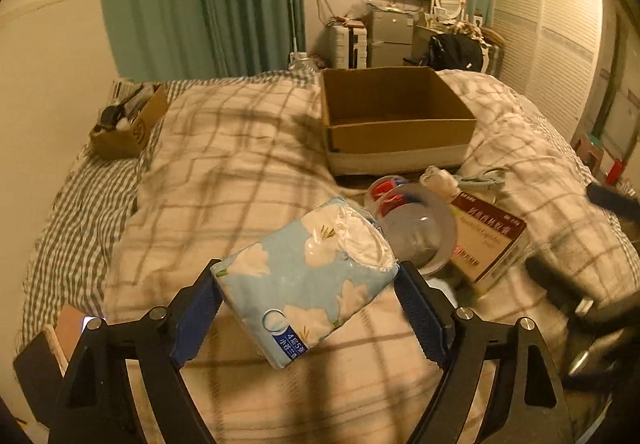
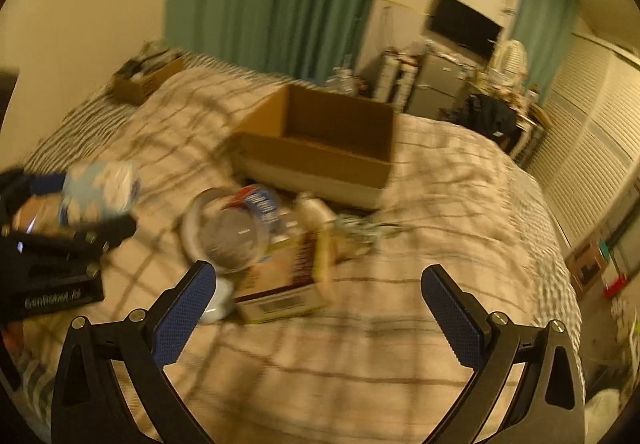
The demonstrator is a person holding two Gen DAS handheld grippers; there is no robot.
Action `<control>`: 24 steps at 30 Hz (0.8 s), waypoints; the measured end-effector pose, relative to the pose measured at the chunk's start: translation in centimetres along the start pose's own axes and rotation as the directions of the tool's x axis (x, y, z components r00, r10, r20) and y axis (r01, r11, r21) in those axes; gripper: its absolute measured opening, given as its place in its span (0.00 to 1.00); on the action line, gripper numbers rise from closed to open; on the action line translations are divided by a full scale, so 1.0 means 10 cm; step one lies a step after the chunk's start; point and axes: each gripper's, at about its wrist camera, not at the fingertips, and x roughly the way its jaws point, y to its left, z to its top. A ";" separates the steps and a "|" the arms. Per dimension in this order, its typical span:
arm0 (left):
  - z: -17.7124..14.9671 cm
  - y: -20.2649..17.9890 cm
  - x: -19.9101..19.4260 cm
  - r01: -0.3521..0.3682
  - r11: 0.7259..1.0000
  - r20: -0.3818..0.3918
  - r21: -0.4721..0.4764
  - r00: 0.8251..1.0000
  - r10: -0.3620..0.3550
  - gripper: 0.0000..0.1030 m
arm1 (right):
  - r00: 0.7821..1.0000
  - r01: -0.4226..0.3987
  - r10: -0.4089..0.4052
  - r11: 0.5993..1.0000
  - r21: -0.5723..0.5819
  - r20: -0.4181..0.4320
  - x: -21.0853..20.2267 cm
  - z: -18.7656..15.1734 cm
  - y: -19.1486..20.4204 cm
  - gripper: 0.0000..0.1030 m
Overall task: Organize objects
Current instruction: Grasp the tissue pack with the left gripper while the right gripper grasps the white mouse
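My left gripper [image 1: 308,276] is shut on a light blue tissue pack [image 1: 308,280] with white flowers and holds it above the checked quilt. The pack also shows in the right wrist view [image 2: 100,188], held by the left gripper [image 2: 68,196]. My right gripper [image 2: 320,280] is open and empty above the quilt; it shows blurred at the right edge of the left wrist view [image 1: 560,284]. An open cardboard box [image 1: 396,116], also seen in the right wrist view [image 2: 320,148], sits on the bed beyond a small pile: a clear plastic lid [image 1: 420,232], a maroon and white medicine box [image 1: 488,244], a roll of tape [image 1: 388,192].
A second cardboard box [image 1: 128,124] with dark items sits at the bed's far left by the wall. A grey cable [image 1: 484,180] and a white bundle [image 1: 440,178] lie near the pile. Green curtains [image 1: 200,0], a TV, drawers and a louvred wardrobe stand behind the bed.
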 end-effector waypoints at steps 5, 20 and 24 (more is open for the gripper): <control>-0.08 0.17 0.00 -0.010 1.000 -0.010 -0.020 1.000 0.010 0.84 | 0.995 -0.063 0.056 0.994 -0.088 -0.085 0.30 -0.05 0.40 0.93; -0.18 0.41 0.07 0.041 0.996 -0.017 -0.074 0.999 -0.042 0.84 | 0.942 -0.184 0.142 0.976 -0.114 -0.305 1.01 -0.18 0.73 0.60; -0.19 0.36 0.07 0.069 0.995 -0.021 -0.067 0.997 -0.071 0.84 | 0.935 -0.193 0.156 0.977 -0.090 -0.320 1.01 -0.19 0.69 0.44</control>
